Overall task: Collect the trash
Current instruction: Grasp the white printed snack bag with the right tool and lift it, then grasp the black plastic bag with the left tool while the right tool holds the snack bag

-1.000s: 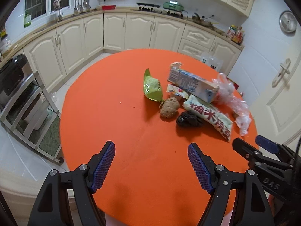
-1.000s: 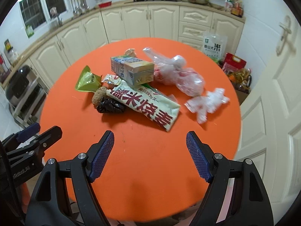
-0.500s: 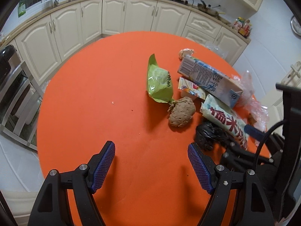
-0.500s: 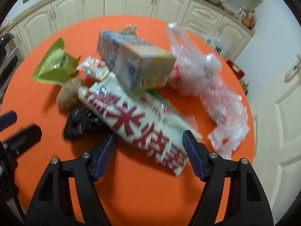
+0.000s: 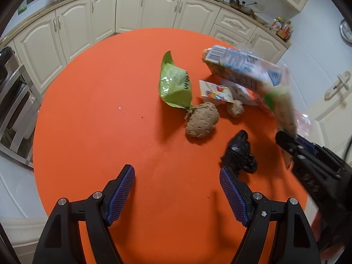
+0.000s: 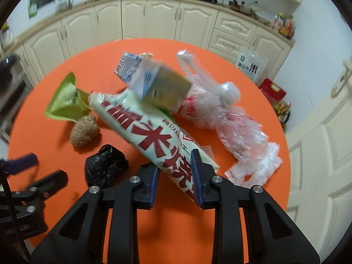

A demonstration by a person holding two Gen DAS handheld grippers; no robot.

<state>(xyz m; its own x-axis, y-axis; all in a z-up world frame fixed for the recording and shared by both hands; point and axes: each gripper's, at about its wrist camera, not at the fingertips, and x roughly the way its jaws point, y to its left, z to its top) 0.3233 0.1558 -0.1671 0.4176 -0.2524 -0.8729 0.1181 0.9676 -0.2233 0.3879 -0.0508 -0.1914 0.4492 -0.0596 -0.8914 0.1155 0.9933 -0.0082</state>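
Observation:
On the round orange table lies a heap of trash. My right gripper is closing, and its pads press on the near end of a white food bag with red characters. The bag is raised at an angle, and a blue and white carton tips on top of it. Around it lie a green packet, a brown fibre ball, a crumpled black bag and a clear plastic bag. My left gripper stands open over bare table, the black bag just beyond its right finger.
A small colourful wrapper and a smaller brown ball lie beside the carton. Cream cupboards ring the room. A metal rack stands left of the table; a white door and floor bags are to the right.
My right gripper came in on the heap and closed its jaws on the white bag's near end; bag and carton tipped up. My left gripper moved in over the table, still open.

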